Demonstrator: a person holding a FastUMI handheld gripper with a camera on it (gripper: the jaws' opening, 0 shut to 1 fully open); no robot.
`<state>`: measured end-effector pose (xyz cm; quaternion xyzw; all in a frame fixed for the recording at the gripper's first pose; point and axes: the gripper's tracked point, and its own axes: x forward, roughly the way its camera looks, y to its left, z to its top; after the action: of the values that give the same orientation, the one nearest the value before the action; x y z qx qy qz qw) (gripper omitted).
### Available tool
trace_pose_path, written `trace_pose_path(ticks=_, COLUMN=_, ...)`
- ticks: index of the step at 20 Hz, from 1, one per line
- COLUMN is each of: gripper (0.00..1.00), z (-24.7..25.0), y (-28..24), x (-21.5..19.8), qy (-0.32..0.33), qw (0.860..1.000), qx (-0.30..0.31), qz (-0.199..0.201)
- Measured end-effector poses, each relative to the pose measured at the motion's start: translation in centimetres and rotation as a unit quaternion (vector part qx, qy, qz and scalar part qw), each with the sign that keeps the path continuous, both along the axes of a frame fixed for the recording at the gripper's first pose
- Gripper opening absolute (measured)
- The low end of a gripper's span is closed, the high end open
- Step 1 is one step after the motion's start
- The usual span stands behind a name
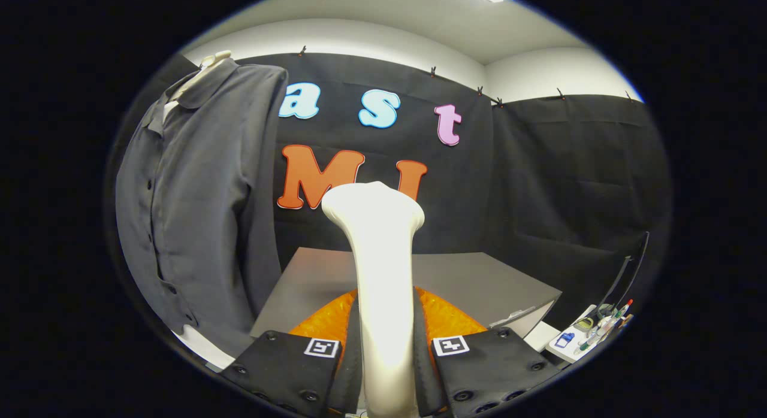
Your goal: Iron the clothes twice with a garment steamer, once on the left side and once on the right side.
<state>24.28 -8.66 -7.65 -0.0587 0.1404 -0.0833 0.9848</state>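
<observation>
Black cloth hangs behind a grey table (479,280), and a dark shirt (198,214) hangs on a stand off to the left of the claw (386,358), well apart from it. The claw pinches the white steamer (380,268) by its handle, both fingers pressed on it. The steamer stands straight up between them, its wide head on top, so I think it must swing left to reach the shirt.

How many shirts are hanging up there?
1. A dark grey shirt hangs on a pale mannequin, beside the grey table. The gripper is shut on the white steamer, which may hide others.
</observation>
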Motion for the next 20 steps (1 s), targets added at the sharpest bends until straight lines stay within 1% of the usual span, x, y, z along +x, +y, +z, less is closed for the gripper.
trace_pose_path(ticks=2, gripper=0.43, z=2.0, y=2.1, x=-2.8, qy=-0.025, qw=1.0, qx=0.002, qz=0.005)
trace_pose_path(ticks=4, gripper=0.43, z=2.7, y=3.8, x=-5.4, qy=-0.037, qw=0.999, qx=0.004, qz=0.007)
trace_pose_path(ticks=7, gripper=0.43, z=3.8, y=6.5, x=-7.7, qy=-0.049, qw=0.999, qx=-0.013, qz=0.013)
trace_pose_path(ticks=11, gripper=0.43, z=5.0, y=9.9, x=-10.2, qy=-0.078, qw=0.996, qx=-0.018, qz=0.026)
trace_pose_path(ticks=16, gripper=0.43, z=7.2, y=14.3, x=-12.1, qy=-0.108, qw=0.992, qx=-0.01, qz=0.069)
trace_pose_path(ticks=18, gripper=0.43, z=7.8, y=16.1, x=-11.9, qy=-0.113, qw=0.991, qx=0.006, qz=0.078)
trace_pose_path(ticks=20, gripper=0.43, z=8.5, y=19.1, x=-11.1, qy=-0.117, qw=0.988, qx=0.015, qz=0.104)
